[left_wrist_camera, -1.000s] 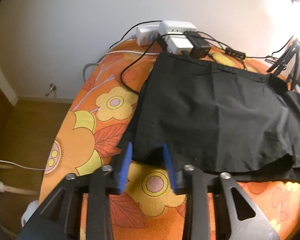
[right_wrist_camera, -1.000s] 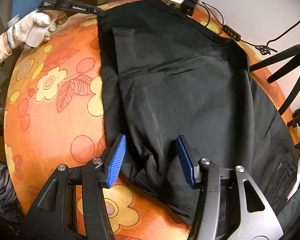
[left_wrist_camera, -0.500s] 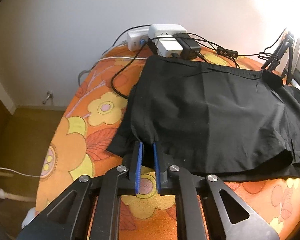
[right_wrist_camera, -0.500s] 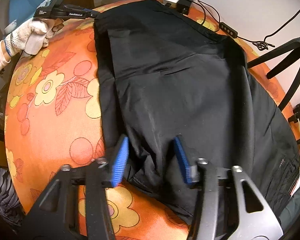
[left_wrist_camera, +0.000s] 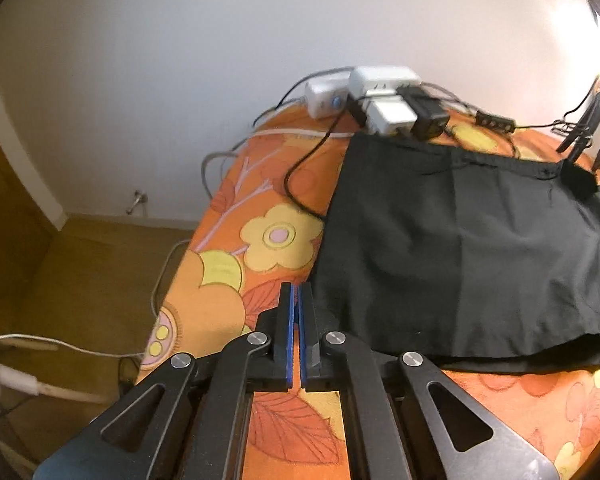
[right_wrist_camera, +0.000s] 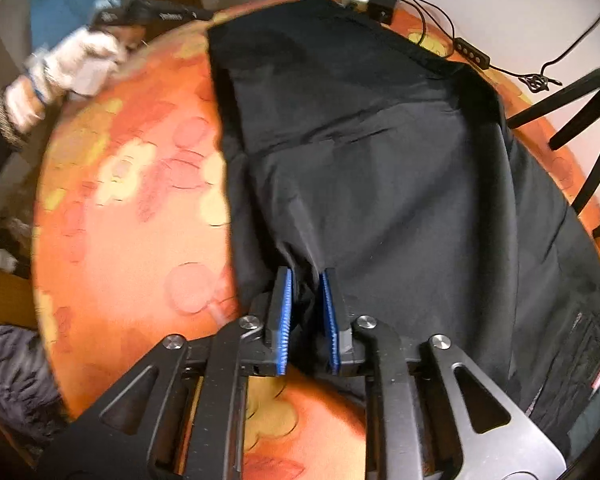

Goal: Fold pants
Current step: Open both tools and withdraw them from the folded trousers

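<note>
Black pants (left_wrist_camera: 452,248) lie folded over on an orange floral table (left_wrist_camera: 228,300). In the left wrist view my left gripper (left_wrist_camera: 299,292) is shut with nothing between its blue pads, just left of the pants' near corner. In the right wrist view the pants (right_wrist_camera: 380,152) stretch away across the table (right_wrist_camera: 132,216). My right gripper (right_wrist_camera: 306,280) is shut on a bunched fold of the pants' near edge. The left gripper's gloved hand (right_wrist_camera: 68,68) shows blurred at the far left.
White power strips and black adapters (left_wrist_camera: 384,104) with cables lie at the table's far edge by the wall. Black tripod legs (right_wrist_camera: 580,120) stand to the right. The table's left edge drops to a brown floor (left_wrist_camera: 80,280) with cords.
Both grippers closed. The left shut near the pants' corner, then came off to the left with empty pads. The right closed on the near fold of the pants.
</note>
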The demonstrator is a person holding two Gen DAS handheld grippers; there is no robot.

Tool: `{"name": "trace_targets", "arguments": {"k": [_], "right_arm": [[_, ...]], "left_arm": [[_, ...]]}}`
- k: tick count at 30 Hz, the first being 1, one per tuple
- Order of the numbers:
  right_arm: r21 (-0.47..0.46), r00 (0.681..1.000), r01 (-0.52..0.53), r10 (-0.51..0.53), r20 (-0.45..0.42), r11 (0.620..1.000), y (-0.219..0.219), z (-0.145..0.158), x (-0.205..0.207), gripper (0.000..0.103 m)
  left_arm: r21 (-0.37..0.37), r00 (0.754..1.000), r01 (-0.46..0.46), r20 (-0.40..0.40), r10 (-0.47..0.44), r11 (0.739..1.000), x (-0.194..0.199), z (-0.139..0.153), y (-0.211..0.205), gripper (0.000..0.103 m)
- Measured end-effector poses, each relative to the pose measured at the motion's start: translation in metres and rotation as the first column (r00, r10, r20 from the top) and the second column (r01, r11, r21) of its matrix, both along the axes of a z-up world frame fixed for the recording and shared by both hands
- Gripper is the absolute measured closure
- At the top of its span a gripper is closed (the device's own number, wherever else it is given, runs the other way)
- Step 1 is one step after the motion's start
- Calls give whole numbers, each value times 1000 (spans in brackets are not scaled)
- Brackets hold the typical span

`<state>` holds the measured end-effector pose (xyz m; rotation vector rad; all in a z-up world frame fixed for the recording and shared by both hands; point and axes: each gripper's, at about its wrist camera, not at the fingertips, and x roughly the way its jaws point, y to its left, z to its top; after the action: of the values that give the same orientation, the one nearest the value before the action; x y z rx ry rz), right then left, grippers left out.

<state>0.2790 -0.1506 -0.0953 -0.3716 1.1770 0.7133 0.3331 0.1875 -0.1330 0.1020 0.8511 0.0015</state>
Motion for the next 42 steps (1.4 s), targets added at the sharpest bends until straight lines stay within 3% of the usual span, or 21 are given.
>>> {"name": "trace_targets", "arguments": {"k": [1,3,5,9,12,14,17,20,22,24,28,31,35,39,42], "right_arm": [[22,1000,12,-12,-4,1000,-5,5,-1,67],[61,998,53,-54,23,997,-21,19,-6,65],[69,992,111,-115,57,991,-39,31,-12,65],[96,942,309,-318,107,946,-96,46,-25,65],[102,863,476,-487,137,873,-146,51,-36,64],[99,797,577,-586,145,810,-179,52,-46,59],[103,692,701,-708,139,705,-225,52,-62,57],[129,612,776,-787,85,617,-266,51,-74,50],[126,583,798,-808,87,589,-280,50,-79,44],[134,568,812,-822,39,568,-290,40,-78,42],[123,569,819,-821,-44,561,-302,17,-70,42],[67,549,835,-836,-27,546,-305,-1,-63,42],[117,515,856,-848,-121,503,-322,-13,-63,43],[136,513,857,-845,-152,497,-324,-18,-61,42],[131,532,846,-836,-133,517,-317,-17,-61,42]], "left_arm": [[1,1000,16,13,-16,1000,-4,6,-4,102],[-14,997,76,32,-75,997,-13,19,-19,102],[-33,988,149,48,-147,988,-23,29,-42,93],[-77,939,344,45,-342,936,-52,41,-108,90],[-100,876,482,32,-481,870,-74,43,-162,89],[-109,832,552,16,-554,826,-88,40,-194,76],[-142,777,623,-2,-630,769,-108,37,-232,72],[-133,744,662,-8,-669,738,-120,33,-257,66],[-115,731,676,-19,-682,728,-129,30,-270,59],[-91,715,694,-30,-699,714,-137,28,-284,58],[58,687,727,-63,-724,685,-152,19,-314,57],[98,686,728,-96,-721,679,-152,13,-326,56],[166,688,725,-122,-716,669,-150,7,-340,56],[221,694,717,-145,-705,661,-148,2,-350,56],[252,693,717,-154,-705,650,-148,-2,-356,56]]}}
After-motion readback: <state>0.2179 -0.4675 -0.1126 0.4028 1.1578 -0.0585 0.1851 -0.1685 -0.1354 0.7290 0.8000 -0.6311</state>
